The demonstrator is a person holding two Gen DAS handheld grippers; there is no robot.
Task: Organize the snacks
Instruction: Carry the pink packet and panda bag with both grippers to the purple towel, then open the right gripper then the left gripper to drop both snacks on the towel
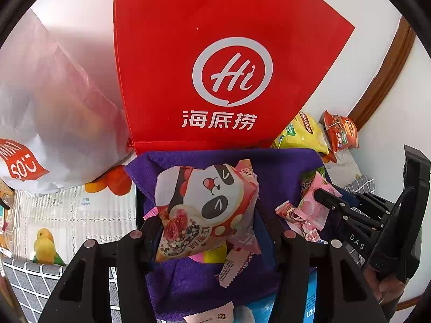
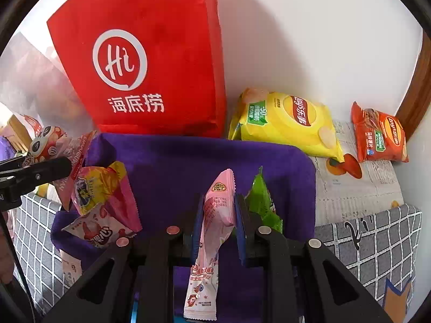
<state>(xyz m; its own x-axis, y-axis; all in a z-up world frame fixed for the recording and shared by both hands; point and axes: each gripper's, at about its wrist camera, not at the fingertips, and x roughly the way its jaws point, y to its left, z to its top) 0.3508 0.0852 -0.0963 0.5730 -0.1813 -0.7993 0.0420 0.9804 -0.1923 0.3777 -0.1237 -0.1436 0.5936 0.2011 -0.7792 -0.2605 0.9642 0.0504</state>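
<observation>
Two grippers over a purple cloth strewn with snack packets. Left gripper: jaws spread wide, a panda-print packet between them; cannot tell whether the pads touch it or merely flank it. Right gripper: blue-padded fingers clamped on a long pink packet, which runs upright through the jaws and hangs below them. A green packet sits just right of that grip. Pink-and-yellow packets lie at the cloth's left. At the far edge stands a red Hi-logo bag; right of it, on the printed table cover, a yellow chip bag and an orange chip bag. White Miniso bag at far left.
</observation>
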